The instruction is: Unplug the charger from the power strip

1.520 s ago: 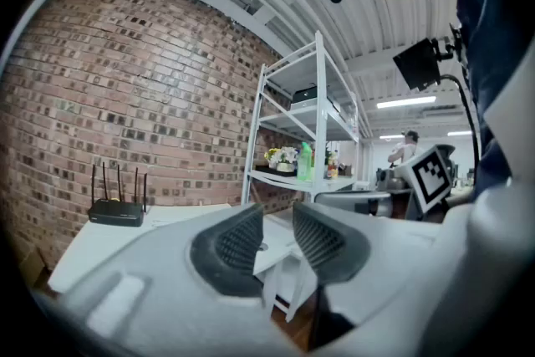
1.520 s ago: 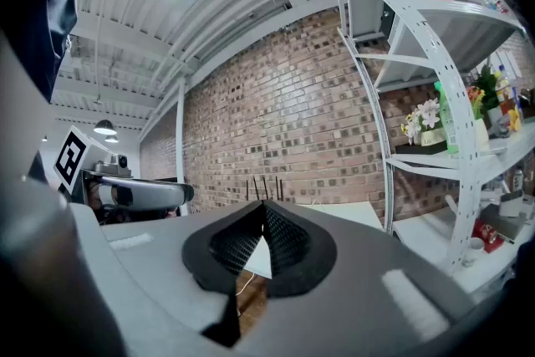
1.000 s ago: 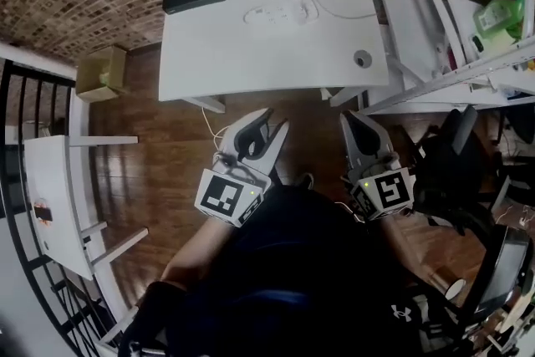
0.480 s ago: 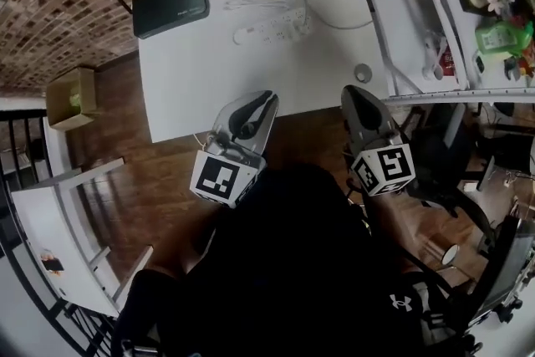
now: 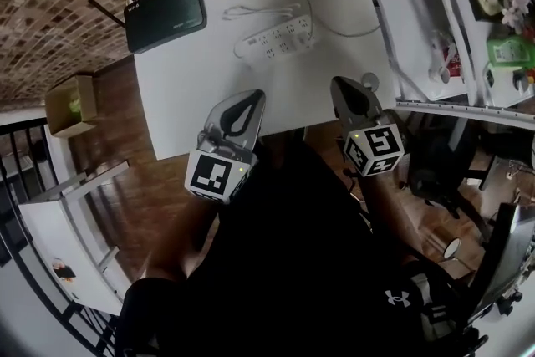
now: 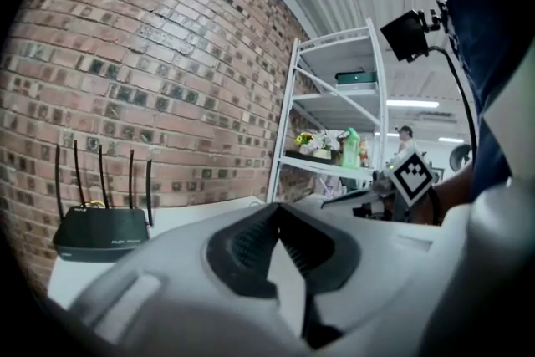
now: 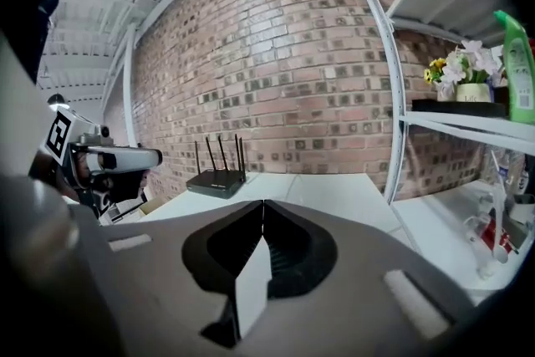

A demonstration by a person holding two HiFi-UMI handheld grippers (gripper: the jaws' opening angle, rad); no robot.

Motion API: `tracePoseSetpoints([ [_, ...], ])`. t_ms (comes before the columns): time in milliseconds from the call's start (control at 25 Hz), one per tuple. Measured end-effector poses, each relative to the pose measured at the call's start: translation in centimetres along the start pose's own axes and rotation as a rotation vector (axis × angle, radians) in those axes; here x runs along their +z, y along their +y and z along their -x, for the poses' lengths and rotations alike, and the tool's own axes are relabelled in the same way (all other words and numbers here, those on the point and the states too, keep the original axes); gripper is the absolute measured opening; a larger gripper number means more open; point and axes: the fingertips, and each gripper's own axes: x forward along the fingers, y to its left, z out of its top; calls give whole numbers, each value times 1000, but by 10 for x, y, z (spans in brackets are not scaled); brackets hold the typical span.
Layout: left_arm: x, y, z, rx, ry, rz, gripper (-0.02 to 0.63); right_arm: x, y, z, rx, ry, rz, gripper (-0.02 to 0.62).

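The power strip point(image 5: 280, 39) lies flat on the far half of the white table point(image 5: 209, 88), with its length running roughly parallel to the far edge. A thin white cord point(image 5: 255, 10) lies looped on the table just beyond the strip. The charger body cannot be told apart from the strip at this size. A second white lead point(image 5: 344, 31) runs from the strip's right end toward the table's right edge.

A black router point(image 5: 165, 13) with four upright antennas stands near the far left corner, well apart from the strip.

Both grippers are at the near edge of the table, well apart from the strip and pointing toward it. The left gripper point(image 5: 251, 99) has its jaws fully closed, tips touching, with nothing between them. The right gripper point(image 5: 341, 85) is also fully closed and empty.

A brick wall point(image 7: 276, 71) rises behind the table. A white shelf rack point(image 7: 387, 96) stands just beside the table's right side; it carries a pot of flowers point(image 7: 458, 67) and a green bottle point(image 7: 518, 71). A cardboard box point(image 5: 70, 104) sits on the wood floor to the table's left.
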Motion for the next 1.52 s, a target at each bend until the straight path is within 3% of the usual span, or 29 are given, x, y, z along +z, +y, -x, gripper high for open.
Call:
tracePoseSetpoints([
  [120, -8, 11, -14, 51, -3, -50, 5, -13, -14, -22, 12, 37, -9, 26],
  [280, -15, 16, -29, 93, 32, -45, 67, -28, -21, -48, 43, 81, -11, 79],
  [520, -49, 17, -55, 89, 172, -38, 153, -51, -24, -78, 64, 154, 1, 167],
  [880, -93, 33, -67, 148, 264, -71, 163, -61, -26, -116, 43, 244, 62, 201],
  [1200, -131, 54, -89, 123, 374, -139, 177, -86, -27, -150, 17, 356, 93, 241],
  [1520, -164, 73, -122, 62, 552, -245, 234, -99, -29, -163, -18, 410, 106, 245],
])
